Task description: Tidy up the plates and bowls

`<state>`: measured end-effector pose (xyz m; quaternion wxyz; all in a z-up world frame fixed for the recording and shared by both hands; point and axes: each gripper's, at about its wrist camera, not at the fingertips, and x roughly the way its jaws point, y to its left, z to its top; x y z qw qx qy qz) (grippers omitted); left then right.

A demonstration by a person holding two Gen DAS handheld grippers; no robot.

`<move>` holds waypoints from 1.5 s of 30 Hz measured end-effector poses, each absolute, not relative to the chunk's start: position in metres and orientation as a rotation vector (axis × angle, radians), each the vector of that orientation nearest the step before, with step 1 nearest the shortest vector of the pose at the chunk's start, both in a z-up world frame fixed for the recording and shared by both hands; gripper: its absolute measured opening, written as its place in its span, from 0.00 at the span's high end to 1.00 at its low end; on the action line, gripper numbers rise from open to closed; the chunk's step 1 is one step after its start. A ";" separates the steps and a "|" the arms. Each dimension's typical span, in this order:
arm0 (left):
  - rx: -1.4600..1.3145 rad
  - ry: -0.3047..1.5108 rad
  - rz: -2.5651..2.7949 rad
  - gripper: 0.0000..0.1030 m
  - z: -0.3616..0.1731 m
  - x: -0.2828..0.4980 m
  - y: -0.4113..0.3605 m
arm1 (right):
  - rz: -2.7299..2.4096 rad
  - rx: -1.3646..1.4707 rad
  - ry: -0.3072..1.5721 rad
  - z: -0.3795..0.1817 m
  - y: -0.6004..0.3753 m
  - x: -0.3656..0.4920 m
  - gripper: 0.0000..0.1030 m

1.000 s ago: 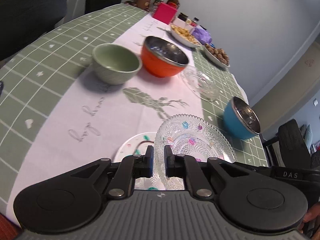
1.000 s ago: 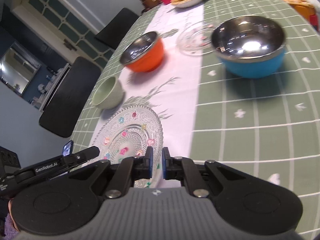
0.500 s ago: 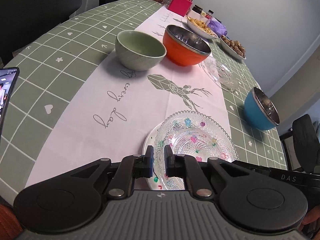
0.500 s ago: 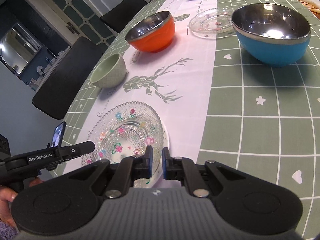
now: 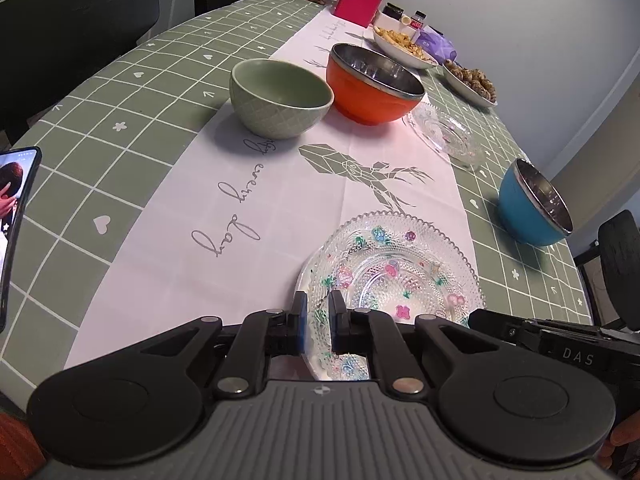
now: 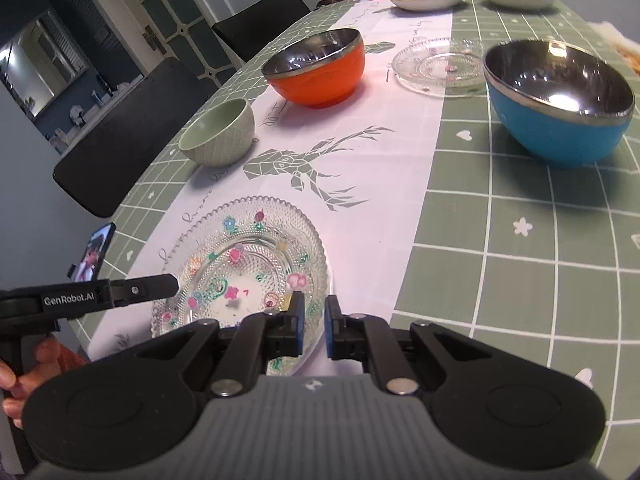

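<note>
Left gripper (image 5: 317, 320): clenched on the near rim of the floral glass plate (image 5: 392, 272), the beaded edge pinched between narrow jaws. Right gripper (image 6: 311, 320): likewise clamped on the same plate's rim, at the side nearer the green check. Now nearly flat and low over the white runner (image 5: 240, 208), where a second ago tipped steeply up on edge with its face toward the left camera. Settling, by the look of it, onto what seems a second patterned plate beneath (image 6: 298, 362), only a sliver of that lower rim showing; hard to tell whether touching all round. Probably the end of a stacking step, with only the letting go left for this pair. Further out along the runner, untouched: green bowl (image 5: 280, 96) just beside orange bowl (image 5: 372, 84), then a clear glass plate (image 5: 444, 132) beyond, and blue bowl (image 5: 532, 208) well apart on the check cloth. Likely next for gathering: the clear plate onto this stack, the bowls nested by size. At the left table edge, a phone (image 5: 12, 216), clear of the work.
</note>
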<state>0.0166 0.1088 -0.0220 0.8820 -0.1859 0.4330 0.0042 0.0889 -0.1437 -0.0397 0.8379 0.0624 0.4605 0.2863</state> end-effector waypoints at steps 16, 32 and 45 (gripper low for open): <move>-0.220 0.881 0.049 0.89 -0.016 0.015 0.095 | 0.614 -0.063 0.892 -0.037 -0.125 0.076 0.84; -0.203 0.735 0.020 0.65 0.000 0.011 0.084 | 0.540 0.068 0.911 -0.034 -0.145 0.084 0.51; -0.218 0.686 -0.039 0.65 0.042 0.052 0.057 | 0.492 0.035 0.830 0.003 -0.148 0.103 0.47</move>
